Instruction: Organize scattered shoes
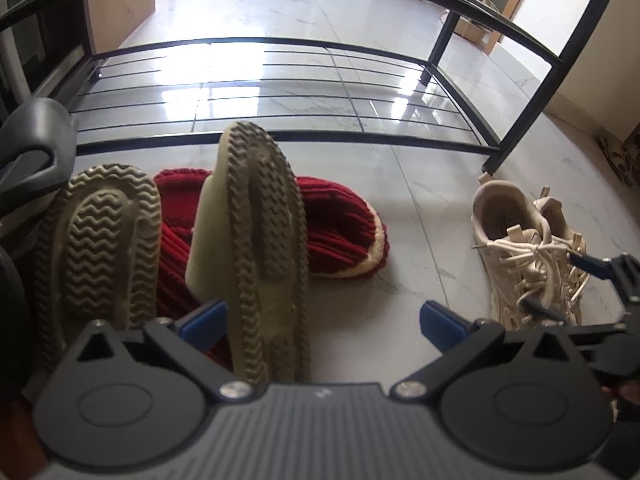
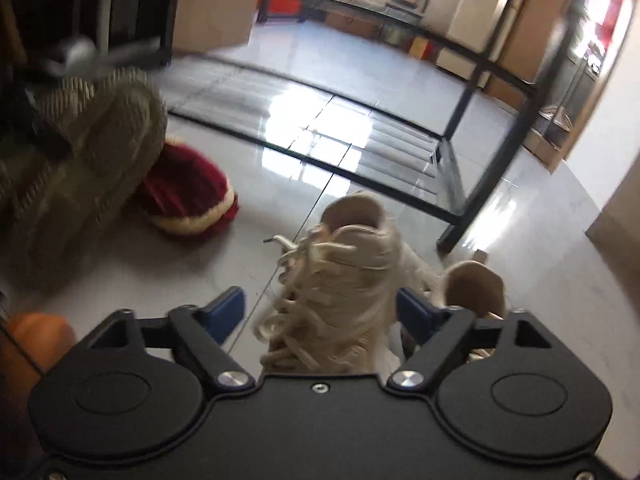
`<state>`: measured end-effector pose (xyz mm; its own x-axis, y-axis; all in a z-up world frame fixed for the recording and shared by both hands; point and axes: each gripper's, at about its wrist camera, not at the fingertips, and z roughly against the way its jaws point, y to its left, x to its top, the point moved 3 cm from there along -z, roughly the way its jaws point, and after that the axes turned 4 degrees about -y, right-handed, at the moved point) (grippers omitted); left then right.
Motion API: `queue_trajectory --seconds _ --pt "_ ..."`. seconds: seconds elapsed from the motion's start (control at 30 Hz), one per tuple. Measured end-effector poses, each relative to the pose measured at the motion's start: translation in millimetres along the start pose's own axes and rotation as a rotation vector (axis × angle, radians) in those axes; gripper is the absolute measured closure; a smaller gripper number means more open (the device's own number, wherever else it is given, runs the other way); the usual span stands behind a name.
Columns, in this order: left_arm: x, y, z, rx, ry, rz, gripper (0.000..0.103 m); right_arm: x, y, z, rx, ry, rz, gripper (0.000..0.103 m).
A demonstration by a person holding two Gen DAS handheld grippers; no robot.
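My left gripper (image 1: 320,320) is open, its blue pads either side of an upturned slipper's ridged tan sole (image 1: 260,248). A second upturned sole (image 1: 100,248) lies to its left, both resting on red knitted slippers (image 1: 340,232). A pair of cream lace-up sneakers (image 1: 528,252) stands on the floor to the right. My right gripper (image 2: 320,312) is open, with the nearer cream sneaker (image 2: 344,288) between its pads; its mate (image 2: 476,284) sits just right. The red slipper (image 2: 188,196) and tan soles (image 2: 88,168) lie to the left, blurred.
A black metal shoe rack (image 1: 280,136) with a barred low shelf stands just beyond the shoes on a glossy white tiled floor; it also shows in the right wrist view (image 2: 460,208). Cardboard boxes (image 2: 216,12) line the far wall. An orange object (image 2: 36,336) sits at lower left.
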<state>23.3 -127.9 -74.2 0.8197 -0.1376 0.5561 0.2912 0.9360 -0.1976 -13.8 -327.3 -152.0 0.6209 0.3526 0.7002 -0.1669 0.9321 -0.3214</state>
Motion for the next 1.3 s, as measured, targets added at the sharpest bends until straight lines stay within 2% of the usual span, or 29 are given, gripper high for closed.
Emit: queue_trajectory --seconds 0.03,0.1,0.17,0.23,0.33,0.37,0.5,0.6,0.67,0.73,0.8,0.9,1.0,1.13,1.3 --pt "0.3 0.4 -0.9 -0.001 0.003 0.003 0.001 0.2 4.0 -10.8 -0.018 0.031 0.016 0.01" --pt "1.0 1.2 -2.8 -0.003 0.009 0.009 0.001 -4.1 11.5 -27.8 -0.075 0.079 0.081 0.022" --pt "1.7 2.0 -4.6 -0.005 0.016 0.016 0.001 -9.8 15.6 -31.3 -0.097 0.054 0.117 0.03" --pt "2.4 2.8 -6.4 -0.007 0.022 0.022 0.001 -15.4 12.6 -23.4 -0.098 0.037 0.093 0.033" --pt "3.2 3.8 -9.0 -0.01 0.031 0.031 0.001 -19.1 -1.8 -13.6 -0.031 -0.015 -0.072 0.034" --pt "2.1 3.7 -8.8 -0.012 0.033 0.03 0.001 -20.9 -8.9 -10.8 0.006 -0.03 -0.138 0.034" --pt "-0.5 2.9 -10.5 0.0 0.037 0.019 0.001 -33.4 -32.6 -9.7 0.064 -0.063 -0.286 0.032" --pt "-2.0 3.0 -12.2 0.009 0.041 0.016 0.001 -47.2 -59.7 -11.0 0.122 -0.068 -0.402 0.028" --pt "-2.6 2.9 -13.0 0.012 0.044 0.013 0.001 -59.3 -79.2 -9.9 0.102 -0.054 -0.445 0.024" --pt "-3.3 2.7 -13.6 0.014 0.046 0.012 0.001 -61.7 -82.7 -9.7 0.111 -0.035 -0.454 0.024" --pt "-4.1 2.3 -12.6 0.012 0.045 0.011 0.001 -60.0 -82.6 0.5 0.115 -0.037 -0.449 0.023" --pt "-3.8 1.5 -12.3 0.007 0.043 0.009 0.001 -53.0 -79.5 36.4 0.096 -0.114 -0.439 0.018" --pt "-5.4 0.4 -13.3 0.004 0.05 0.008 0.001 -54.8 -65.7 55.0 0.11 -0.152 -0.418 0.017" --pt "-8.1 -1.9 -13.5 -0.002 0.057 0.001 0.001 -67.1 -28.2 65.8 0.28 -0.129 -0.455 0.018" --pt "-9.3 -0.4 -12.7 0.008 0.056 -0.003 0.001 -81.4 -27.2 48.1 0.31 -0.086 -0.611 0.017"
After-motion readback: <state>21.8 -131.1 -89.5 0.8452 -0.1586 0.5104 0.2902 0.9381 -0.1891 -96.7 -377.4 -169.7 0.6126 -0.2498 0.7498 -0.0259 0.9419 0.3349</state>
